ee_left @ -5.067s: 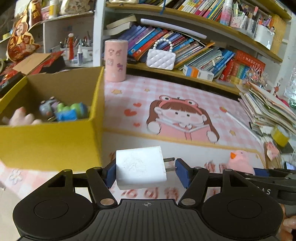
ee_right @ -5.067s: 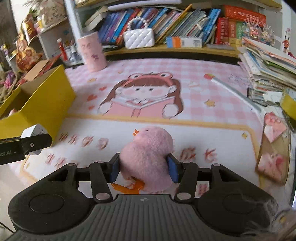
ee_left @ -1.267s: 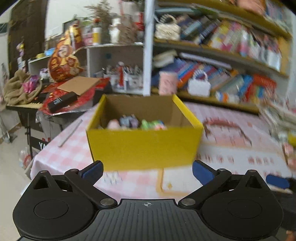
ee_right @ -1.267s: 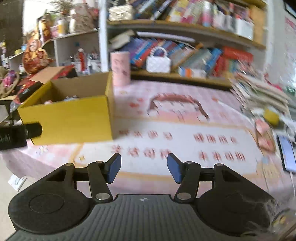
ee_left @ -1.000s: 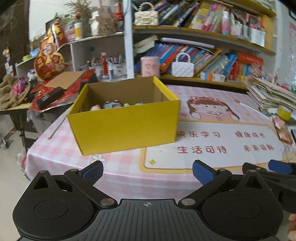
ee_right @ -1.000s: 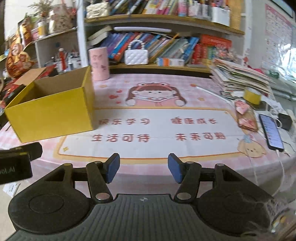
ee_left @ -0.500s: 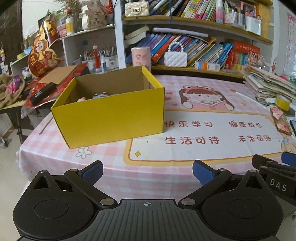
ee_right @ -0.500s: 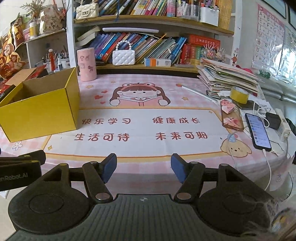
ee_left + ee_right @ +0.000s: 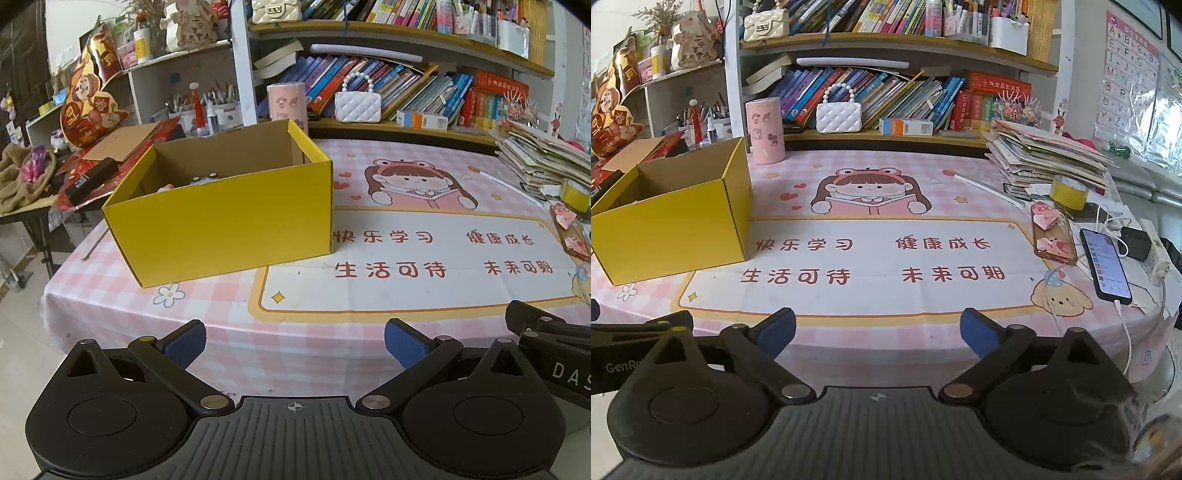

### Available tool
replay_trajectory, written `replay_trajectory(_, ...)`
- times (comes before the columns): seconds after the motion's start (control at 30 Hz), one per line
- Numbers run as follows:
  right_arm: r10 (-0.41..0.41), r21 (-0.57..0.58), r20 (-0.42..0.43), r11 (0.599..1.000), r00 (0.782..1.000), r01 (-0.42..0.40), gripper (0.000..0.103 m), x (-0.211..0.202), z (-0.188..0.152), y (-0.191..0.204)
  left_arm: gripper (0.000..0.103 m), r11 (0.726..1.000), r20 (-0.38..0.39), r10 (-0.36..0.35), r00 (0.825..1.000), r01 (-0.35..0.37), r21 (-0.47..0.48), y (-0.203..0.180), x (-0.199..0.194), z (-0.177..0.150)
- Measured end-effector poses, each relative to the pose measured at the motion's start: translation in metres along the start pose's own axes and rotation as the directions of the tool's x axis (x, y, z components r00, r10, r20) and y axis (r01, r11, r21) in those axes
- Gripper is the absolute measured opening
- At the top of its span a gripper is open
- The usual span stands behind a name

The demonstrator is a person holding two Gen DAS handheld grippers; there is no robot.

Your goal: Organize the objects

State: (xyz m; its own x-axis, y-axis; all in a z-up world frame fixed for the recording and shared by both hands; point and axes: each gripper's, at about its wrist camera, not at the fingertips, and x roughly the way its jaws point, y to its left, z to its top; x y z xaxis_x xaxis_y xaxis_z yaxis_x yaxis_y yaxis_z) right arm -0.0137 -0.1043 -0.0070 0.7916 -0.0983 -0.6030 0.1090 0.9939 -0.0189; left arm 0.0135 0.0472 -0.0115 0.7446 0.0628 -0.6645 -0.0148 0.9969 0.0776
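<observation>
A yellow cardboard box (image 9: 229, 221) stands open on the left of the pink table mat (image 9: 424, 254); small toys (image 9: 201, 180) barely show over its front wall. It also shows in the right wrist view (image 9: 676, 218). My left gripper (image 9: 294, 341) is open and empty, held back off the table's front edge. My right gripper (image 9: 878, 332) is open and empty too, also back from the front edge. The right gripper's body (image 9: 550, 354) shows at the lower right of the left wrist view.
A pink cylinder (image 9: 765, 131) and white purse (image 9: 838, 114) stand at the back by the bookshelf. A stack of books (image 9: 1049, 158), yellow tape roll (image 9: 1068, 192), phone case (image 9: 1054, 236) and charging phone (image 9: 1106, 264) lie at the right.
Both grippers have let go of the charger and pink plush held five seconds ago. They have pulled back from the table. The right gripper's jaws have opened wider in the last half second.
</observation>
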Motion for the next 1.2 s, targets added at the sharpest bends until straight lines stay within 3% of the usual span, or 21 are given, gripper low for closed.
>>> replay_trajectory(0.37,-0.011,0.004,0.003,1.0,1.0,0.011,0.103,-0.003,-0.001,-0.002,0.103,1.0,0.012,0.007,1.0,-0.007,0.003,0.001,-0.006,0.0)
replay_trajectory(1.2,-0.013,-0.004,0.012,1.0,1.0,0.013,0.103,-0.008,0.0,0.005,0.103,1.0,0.019,0.016,1.0,-0.016,-0.016,0.012,-0.012,0.002)
